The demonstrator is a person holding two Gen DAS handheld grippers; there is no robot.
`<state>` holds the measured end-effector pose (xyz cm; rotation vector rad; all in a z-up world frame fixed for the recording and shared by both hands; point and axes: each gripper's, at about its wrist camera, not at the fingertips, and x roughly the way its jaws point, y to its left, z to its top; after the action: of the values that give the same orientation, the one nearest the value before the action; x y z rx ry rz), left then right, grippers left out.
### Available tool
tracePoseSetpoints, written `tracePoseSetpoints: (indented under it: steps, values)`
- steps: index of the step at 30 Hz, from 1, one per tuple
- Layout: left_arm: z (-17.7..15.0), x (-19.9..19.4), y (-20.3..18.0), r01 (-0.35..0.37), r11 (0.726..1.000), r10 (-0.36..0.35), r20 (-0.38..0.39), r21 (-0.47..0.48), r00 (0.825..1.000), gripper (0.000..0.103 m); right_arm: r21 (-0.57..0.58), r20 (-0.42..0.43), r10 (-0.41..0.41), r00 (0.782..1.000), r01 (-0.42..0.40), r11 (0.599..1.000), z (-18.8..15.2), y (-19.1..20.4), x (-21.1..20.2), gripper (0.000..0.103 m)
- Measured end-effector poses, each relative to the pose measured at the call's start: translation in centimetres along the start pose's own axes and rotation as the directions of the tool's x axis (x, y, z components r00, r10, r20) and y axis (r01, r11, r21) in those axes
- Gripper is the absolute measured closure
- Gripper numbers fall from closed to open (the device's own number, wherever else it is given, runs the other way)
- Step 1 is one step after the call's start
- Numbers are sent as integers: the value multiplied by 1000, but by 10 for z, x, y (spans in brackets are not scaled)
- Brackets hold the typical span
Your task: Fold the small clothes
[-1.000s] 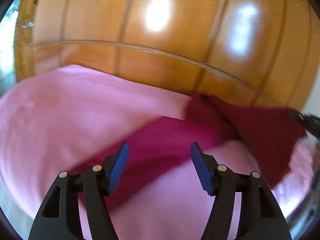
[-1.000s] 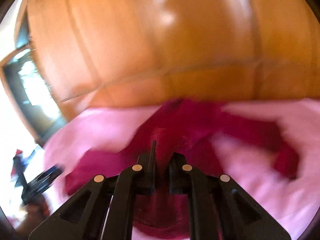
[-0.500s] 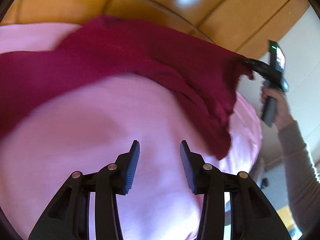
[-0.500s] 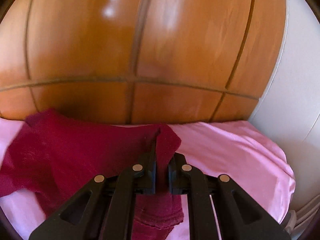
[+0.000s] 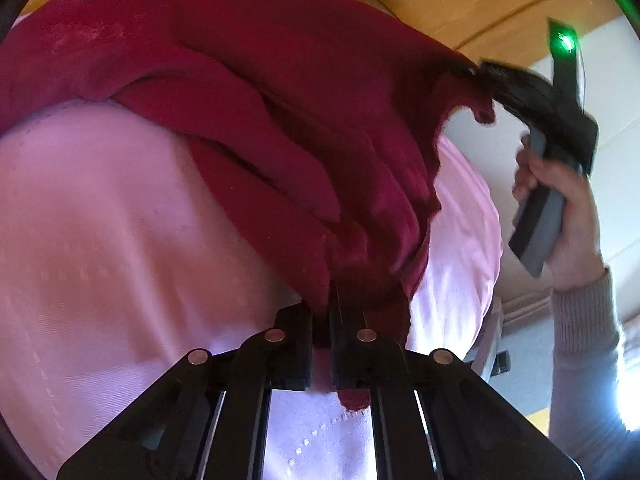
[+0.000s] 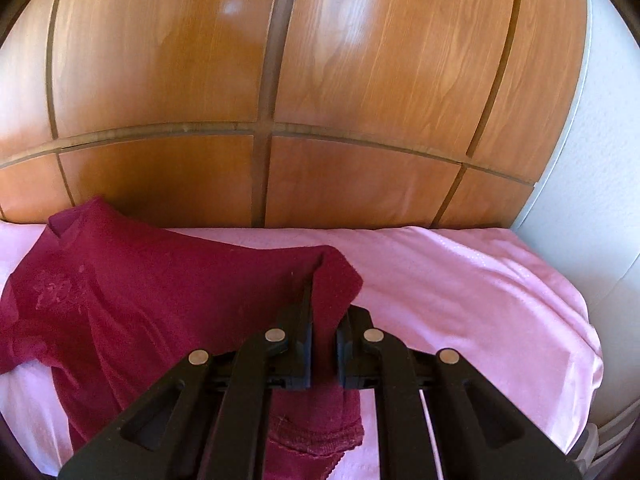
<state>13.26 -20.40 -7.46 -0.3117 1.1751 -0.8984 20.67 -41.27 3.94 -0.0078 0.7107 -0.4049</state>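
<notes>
A dark red small garment (image 5: 248, 92) lies spread and bunched over a pink bed sheet (image 5: 120, 240). My left gripper (image 5: 326, 312) is shut on the garment's near hem corner, and a bit of red cloth hangs below the jaws. My right gripper (image 6: 324, 316) is shut on another edge of the same garment (image 6: 120, 304) and holds it a little above the sheet (image 6: 460, 280). In the left wrist view the right gripper (image 5: 536, 92) shows at the right, with cloth stretched to it.
A wooden panelled headboard (image 6: 300, 80) stands right behind the bed. A white wall (image 6: 592, 160) is at the right. The bed's right edge (image 6: 580, 320) drops off near the right gripper. The person's hand and sleeve (image 5: 576, 280) are at the right.
My left gripper was open above the sheet; it has moved to the garment's hem and shut on it. My right gripper stays shut on the garment and has lifted it rightward.
</notes>
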Motion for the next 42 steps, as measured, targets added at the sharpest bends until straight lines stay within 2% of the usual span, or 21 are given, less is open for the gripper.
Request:
tracePoseSetpoints:
  steps: [4,10,12,16,18,22,26,29,31,32,34,35,36,37,38,40,42]
  values:
    - [-3,-51,8,2,999,-5,76,43,997,98,-13,16,52,999,-52,999,2,5,-19,96]
    - [-23,-172,38,-73,991,49,209,108,977,98,-30,17,188,982,-188,982,-12,22,-64,96]
    - [-35,-203,50,-115,988,87,242,102,966,98,-38,6,246,969,-246,968,-24,32,-81,96]
    - [-67,-270,78,-189,980,162,310,57,937,99,-37,-26,376,926,-376,926,-63,50,-117,96]
    - [-82,-288,85,-195,980,176,329,26,928,99,-24,-50,423,905,-424,905,-85,57,-129,96]
    - [-124,-304,93,-226,974,219,328,-18,919,99,1,-118,460,880,-463,886,-133,64,-141,96]
    - [-172,-289,106,-232,968,249,260,-96,933,99,69,-229,456,860,-453,889,-187,60,-135,96]
    - [-185,-284,119,-259,956,284,227,-134,931,99,120,-305,440,845,-424,898,-218,54,-123,96]
    - [-186,-284,128,-232,959,264,217,-161,940,98,131,-320,438,840,-418,899,-225,53,-119,95]
    - [-183,-291,134,-248,950,289,233,-191,929,95,131,-318,437,841,-418,899,-224,53,-120,95]
    - [-170,-302,140,-272,932,333,269,-240,904,84,104,-293,400,869,-387,916,-217,51,-123,86]
    - [-168,-315,146,-293,916,372,302,-275,878,80,94,-275,382,882,-371,924,-211,49,-126,84]
    - [-166,-327,151,-323,897,416,326,-302,849,69,88,-262,370,891,-360,929,-207,49,-131,76]
    - [-164,-339,156,-353,875,461,346,-331,817,58,76,-240,348,906,-340,937,-199,48,-134,64]
    - [-163,-354,165,-380,847,510,368,-372,777,54,63,-216,332,918,-327,943,-193,47,-138,59]
    - [-157,-377,183,-401,806,570,384,-436,726,51,46,-178,339,924,-336,941,-185,54,-143,56]
    - [-149,-388,195,-444,779,613,388,-443,688,51,36,-161,369,916,-368,929,-176,67,-143,51]
